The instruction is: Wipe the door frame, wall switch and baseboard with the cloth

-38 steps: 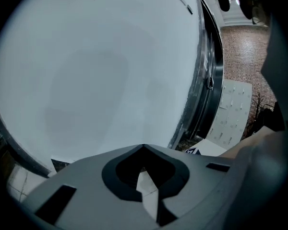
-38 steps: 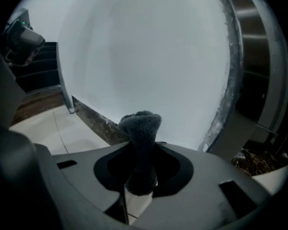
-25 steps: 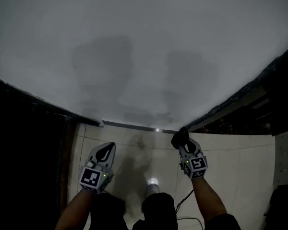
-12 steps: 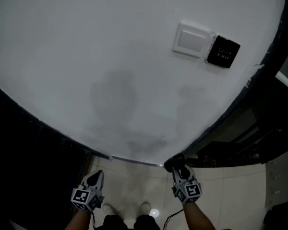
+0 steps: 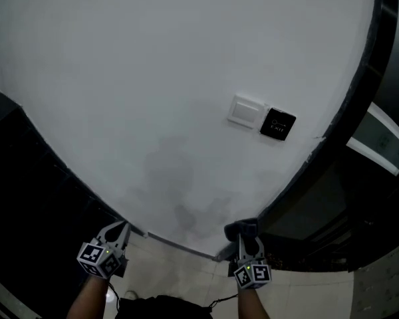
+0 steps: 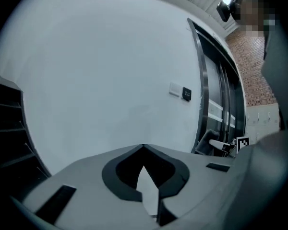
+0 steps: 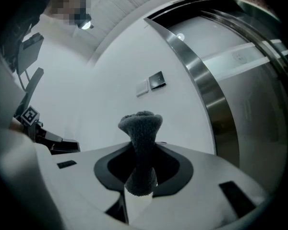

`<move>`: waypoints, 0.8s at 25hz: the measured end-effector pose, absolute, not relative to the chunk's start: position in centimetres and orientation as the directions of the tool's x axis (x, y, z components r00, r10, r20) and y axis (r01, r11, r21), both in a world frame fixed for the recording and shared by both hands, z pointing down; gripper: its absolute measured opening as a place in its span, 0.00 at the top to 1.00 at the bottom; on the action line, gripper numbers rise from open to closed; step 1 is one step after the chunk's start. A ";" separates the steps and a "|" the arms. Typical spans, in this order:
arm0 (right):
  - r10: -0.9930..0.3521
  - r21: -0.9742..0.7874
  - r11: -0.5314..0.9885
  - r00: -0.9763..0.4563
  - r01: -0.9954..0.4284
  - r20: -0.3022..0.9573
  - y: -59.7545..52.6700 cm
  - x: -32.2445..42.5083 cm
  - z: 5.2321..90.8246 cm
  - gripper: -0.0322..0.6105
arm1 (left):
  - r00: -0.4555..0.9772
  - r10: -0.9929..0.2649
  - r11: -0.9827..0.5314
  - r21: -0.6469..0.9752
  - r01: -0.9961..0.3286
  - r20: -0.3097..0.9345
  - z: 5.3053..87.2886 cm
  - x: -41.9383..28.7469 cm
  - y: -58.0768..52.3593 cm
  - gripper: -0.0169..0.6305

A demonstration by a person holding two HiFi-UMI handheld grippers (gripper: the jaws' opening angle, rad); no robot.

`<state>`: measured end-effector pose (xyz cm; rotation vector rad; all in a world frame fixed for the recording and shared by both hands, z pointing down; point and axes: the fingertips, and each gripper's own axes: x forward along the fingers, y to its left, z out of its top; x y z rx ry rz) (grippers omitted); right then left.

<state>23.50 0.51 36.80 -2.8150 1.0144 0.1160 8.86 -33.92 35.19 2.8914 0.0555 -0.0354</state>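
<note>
Vertically, right tool (image 5: 243, 239) pinches cloth (image 7: 140, 128); left tool (image 5: 120, 230) seemingly closed.

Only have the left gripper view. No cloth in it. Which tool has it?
Observer: The right tool. Its jaws are shut on a dark fuzzy cloth that pokes out past the tips.
Operator: Where is it relative to the wall?
Observer: Head view puts it low, at the foot of the wall, right beside the door frame. I can't tell if it touches.
Operator: And the switch?
Observer: In the head view the switch sits well above the cloth, with bare wall between them.
</note>
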 end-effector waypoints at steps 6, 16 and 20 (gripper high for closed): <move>-0.584 -0.078 -0.787 0.780 -0.612 -0.224 1.1 21.8 30.6 0.81 | 0.987 0.070 -0.975 0.201 0.098 -0.143 30.7 9.8 -34.2 0.97; -0.513 -0.083 -0.840 0.835 -0.536 -0.198 -1.2 15.7 30.7 0.82 | 0.982 0.163 -0.973 0.148 0.175 -0.091 31.9 7.9 -35.8 0.97; -0.493 -0.081 -0.856 0.854 -0.510 -0.166 -1.7 14.3 31.5 0.82 | 0.979 0.189 -0.967 0.159 0.199 -0.078 33.3 7.7 -35.8 0.97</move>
